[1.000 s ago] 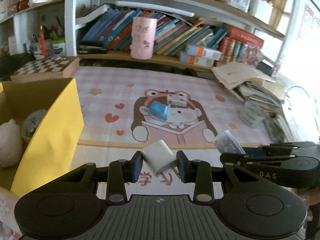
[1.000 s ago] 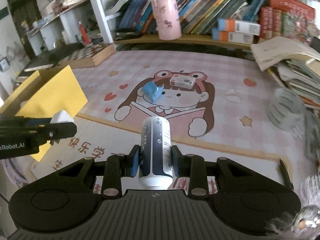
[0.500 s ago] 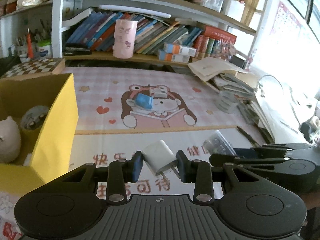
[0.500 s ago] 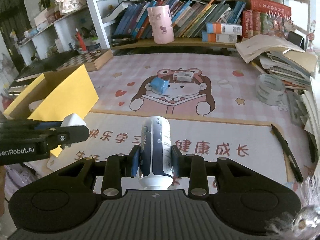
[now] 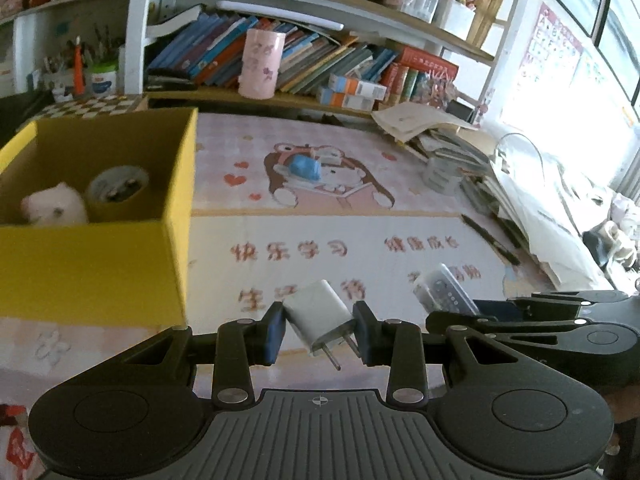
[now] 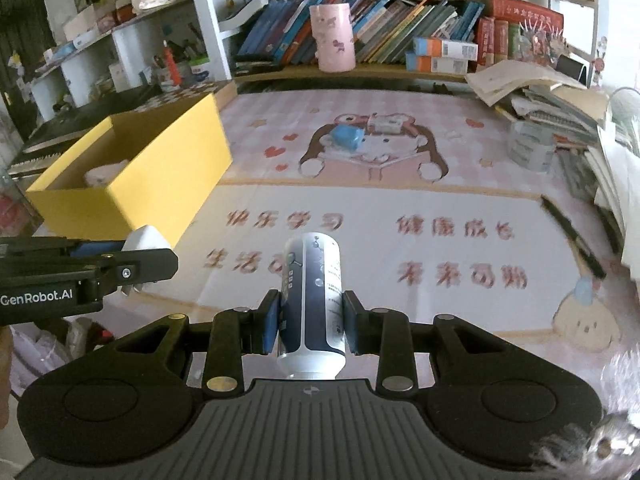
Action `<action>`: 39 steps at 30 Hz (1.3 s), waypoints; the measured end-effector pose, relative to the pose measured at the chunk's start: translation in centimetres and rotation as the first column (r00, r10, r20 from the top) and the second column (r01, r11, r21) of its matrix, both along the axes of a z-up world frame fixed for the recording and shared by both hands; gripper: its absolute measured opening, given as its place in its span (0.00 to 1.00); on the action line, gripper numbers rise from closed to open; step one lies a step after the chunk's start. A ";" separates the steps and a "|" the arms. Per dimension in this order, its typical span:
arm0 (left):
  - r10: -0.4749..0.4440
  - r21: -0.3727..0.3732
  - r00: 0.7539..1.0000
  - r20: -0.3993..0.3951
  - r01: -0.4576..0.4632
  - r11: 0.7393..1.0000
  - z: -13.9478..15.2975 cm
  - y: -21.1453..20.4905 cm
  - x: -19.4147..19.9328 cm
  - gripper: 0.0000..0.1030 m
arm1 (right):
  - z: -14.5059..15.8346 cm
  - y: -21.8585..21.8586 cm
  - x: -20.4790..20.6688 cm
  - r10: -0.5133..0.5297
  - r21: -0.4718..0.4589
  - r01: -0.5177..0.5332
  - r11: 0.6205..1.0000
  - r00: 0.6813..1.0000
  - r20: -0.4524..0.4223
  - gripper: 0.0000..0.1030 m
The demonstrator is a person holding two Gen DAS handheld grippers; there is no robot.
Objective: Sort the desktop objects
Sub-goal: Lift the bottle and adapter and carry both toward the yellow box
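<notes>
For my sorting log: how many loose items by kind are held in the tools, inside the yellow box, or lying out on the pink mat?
Held in tools: 2, white charger plug and dark bottle
In yellow box: 2, plush toy and tape roll
On mat: 4, blue item, small white box, clear tape roll, black pen
Total: 8

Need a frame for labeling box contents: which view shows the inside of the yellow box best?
Left wrist view. It looks down into the yellow box, showing a tape roll and a white plush toy inside. The right wrist view sees the box from the side; its wall hides all but a bit of something pale.
</notes>
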State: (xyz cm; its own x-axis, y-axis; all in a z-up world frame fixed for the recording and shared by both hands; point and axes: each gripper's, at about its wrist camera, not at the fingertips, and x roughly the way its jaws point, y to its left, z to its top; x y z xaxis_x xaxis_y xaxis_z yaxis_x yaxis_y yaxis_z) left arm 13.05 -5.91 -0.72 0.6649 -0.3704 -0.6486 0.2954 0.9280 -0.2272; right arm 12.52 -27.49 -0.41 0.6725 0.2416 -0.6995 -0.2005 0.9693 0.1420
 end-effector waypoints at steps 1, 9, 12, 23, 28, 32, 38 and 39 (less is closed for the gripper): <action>0.001 0.000 1.000 0.001 -0.001 1.000 0.0 0.6 -0.5 0.34 | -0.1 0.5 -0.5 -0.002 0.001 0.002 1.000 1.000 -0.002 0.29; 0.030 0.006 1.000 0.000 -0.030 1.000 0.2 4.2 -4.2 0.34 | -0.2 4.6 -3.8 0.025 0.007 -0.025 1.000 1.000 -0.005 0.29; 0.053 0.010 0.999 -0.002 -0.053 0.999 0.1 5.4 -5.3 0.34 | -0.2 5.9 -4.6 0.046 0.012 -0.046 0.999 0.999 -0.008 0.29; 0.212 -0.011 0.977 0.012 -0.212 0.977 0.3 10.6 -8.7 0.34 | -0.4 11.6 -5.8 0.222 0.012 -0.222 0.975 0.975 -0.024 0.29; 0.282 -0.020 0.959 0.019 -0.282 0.959 0.4 12.6 -9.8 0.34 | -0.2 14.1 -5.6 0.307 0.000 -0.307 0.952 0.952 -0.020 0.29; 0.323 -0.028 0.946 0.022 -0.322 0.946 0.5 13.7 -10.3 0.34 | -0.1 15.6 -5.5 0.357 -0.008 -0.358 0.934 0.934 -0.018 0.29; 0.351 -0.035 0.936 0.025 -0.350 0.936 0.5 14.6 -10.6 0.34 | -0.1 16.7 -5.3 0.397 -0.017 -0.397 0.918 0.918 -0.023 0.29; 0.355 -0.037 0.935 0.027 -0.354 0.935 0.5 14.7 -10.5 0.34 | -0.1 16.8 -5.1 0.401 -0.018 -0.401 0.916 0.916 -0.024 0.29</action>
